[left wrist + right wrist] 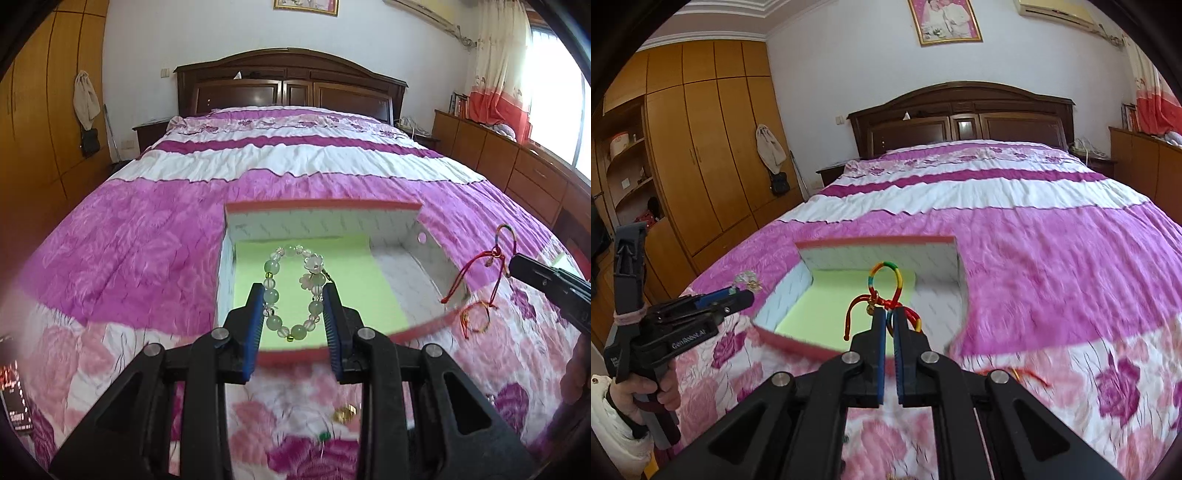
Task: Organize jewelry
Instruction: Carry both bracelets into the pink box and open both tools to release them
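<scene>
Daylight floods in from the overexposed, blown-out window (pixel 561 103) at the right edge of the left wrist view, leaving the pink-and-white floral quilted bedspread (pixel 147 229) bright and softly shadowed. Both fisheye views bow straight lines and darken to black at the corners. The near rim of the open red-edged white cardboard box (pixel 798 341) is smeared by motion blur.

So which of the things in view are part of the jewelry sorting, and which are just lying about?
Job:
- bead bracelet in left gripper
- braided cord bracelet in right gripper
- open box
- gold ring on bedspread

Lying about:
- hanging bag
- framed picture
</scene>
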`<state>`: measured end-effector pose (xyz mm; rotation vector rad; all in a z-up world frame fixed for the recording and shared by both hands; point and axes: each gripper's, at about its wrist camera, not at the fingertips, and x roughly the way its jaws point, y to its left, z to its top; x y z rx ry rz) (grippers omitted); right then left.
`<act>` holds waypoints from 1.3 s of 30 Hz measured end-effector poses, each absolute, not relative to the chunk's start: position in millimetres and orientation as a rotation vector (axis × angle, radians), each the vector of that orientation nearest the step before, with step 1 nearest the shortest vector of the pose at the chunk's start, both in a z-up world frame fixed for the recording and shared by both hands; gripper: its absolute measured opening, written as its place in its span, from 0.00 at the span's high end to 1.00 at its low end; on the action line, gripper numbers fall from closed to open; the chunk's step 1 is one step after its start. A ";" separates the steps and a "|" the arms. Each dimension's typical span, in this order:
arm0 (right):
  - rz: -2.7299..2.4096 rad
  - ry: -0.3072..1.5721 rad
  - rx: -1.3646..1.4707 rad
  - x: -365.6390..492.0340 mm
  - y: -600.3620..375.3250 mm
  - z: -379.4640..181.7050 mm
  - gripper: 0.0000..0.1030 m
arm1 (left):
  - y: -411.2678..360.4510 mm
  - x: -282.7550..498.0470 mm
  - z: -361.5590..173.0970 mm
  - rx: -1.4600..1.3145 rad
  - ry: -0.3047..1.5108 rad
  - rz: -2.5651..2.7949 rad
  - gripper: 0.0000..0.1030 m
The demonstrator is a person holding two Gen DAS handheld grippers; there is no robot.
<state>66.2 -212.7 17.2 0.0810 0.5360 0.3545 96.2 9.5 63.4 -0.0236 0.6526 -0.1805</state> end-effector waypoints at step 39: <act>0.169 0.903 -0.054 244.2 -178.9 -69.4 0.95 | -10.5 230.2 -16.6 -0.050 1.033 -0.081 0.75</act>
